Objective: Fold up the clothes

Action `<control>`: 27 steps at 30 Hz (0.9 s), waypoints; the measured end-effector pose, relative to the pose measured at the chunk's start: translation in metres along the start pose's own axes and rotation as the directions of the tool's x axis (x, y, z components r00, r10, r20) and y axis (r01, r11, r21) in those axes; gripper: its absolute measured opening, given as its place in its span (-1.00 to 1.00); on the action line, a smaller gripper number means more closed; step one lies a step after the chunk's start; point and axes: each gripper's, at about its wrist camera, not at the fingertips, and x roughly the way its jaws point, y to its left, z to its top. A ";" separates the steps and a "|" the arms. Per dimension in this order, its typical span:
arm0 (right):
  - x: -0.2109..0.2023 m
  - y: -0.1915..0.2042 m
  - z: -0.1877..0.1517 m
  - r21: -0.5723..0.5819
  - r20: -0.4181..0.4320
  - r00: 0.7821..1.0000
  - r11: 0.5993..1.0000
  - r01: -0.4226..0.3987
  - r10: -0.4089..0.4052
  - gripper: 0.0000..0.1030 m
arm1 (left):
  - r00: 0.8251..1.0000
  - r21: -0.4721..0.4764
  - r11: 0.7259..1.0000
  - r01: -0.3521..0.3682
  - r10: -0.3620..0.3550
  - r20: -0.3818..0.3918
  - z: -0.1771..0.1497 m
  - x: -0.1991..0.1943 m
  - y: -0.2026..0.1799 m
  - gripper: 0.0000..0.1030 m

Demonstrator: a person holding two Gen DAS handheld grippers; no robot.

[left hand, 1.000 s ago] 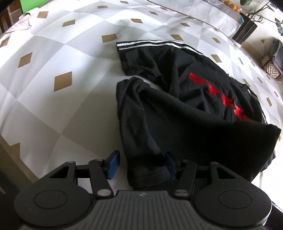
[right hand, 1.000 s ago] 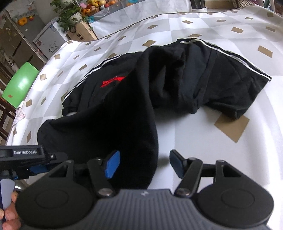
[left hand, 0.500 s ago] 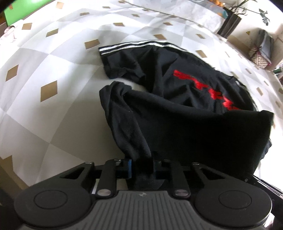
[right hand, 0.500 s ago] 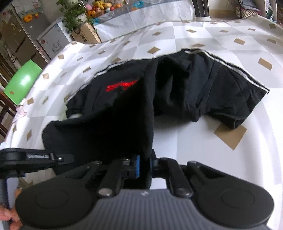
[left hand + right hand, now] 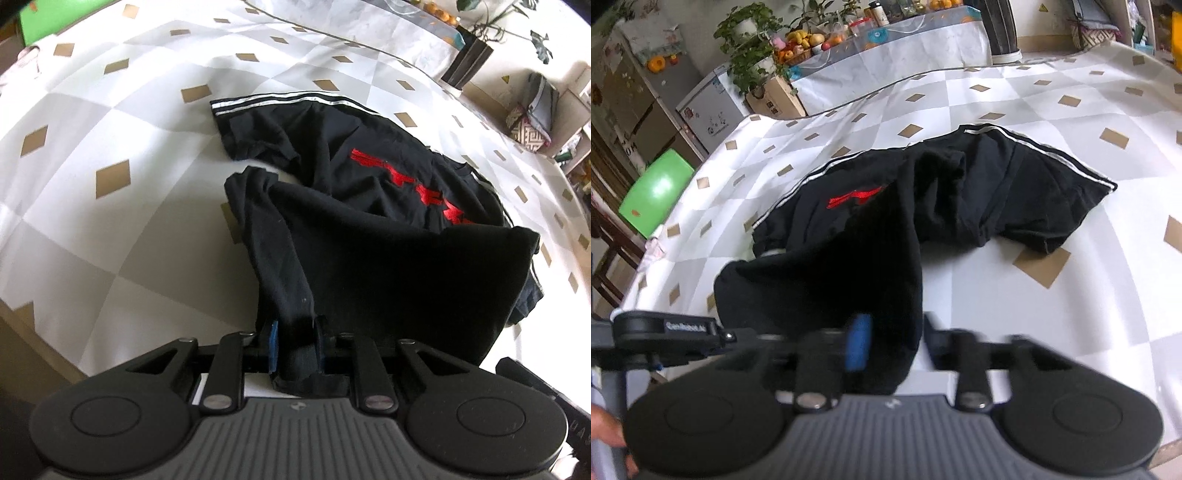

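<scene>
The black cotton T-shirt with red print and white shoulder stripes (image 5: 369,221) lies crumpled on the white and grey checked tablecloth (image 5: 110,221), just ahead of both grippers. The left gripper (image 5: 295,339) is nearly closed and pinches the hem, which is raised from the table. The right gripper (image 5: 894,343) has just been opening; the hem corner hangs between its blurred jaws, and I cannot tell if they still press it.

**Hem pinched and lifted**

Left gripper (image 5: 297,341) now clamped on the black T-shirt (image 5: 369,236) hem, open around it a second ago. Right gripper (image 5: 892,341) closed on the hem too, jaws just reopened partway, cloth between them. Near edge raised off the counter (image 5: 110,221), draping toward the red print (image 5: 413,188).
</scene>
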 end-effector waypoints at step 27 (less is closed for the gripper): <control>0.047 -0.015 0.009 0.043 0.010 0.999 0.999 -0.033 0.032 0.07 | 0.994 -0.234 0.966 0.107 -0.108 0.008 0.017 0.027 0.024 -0.06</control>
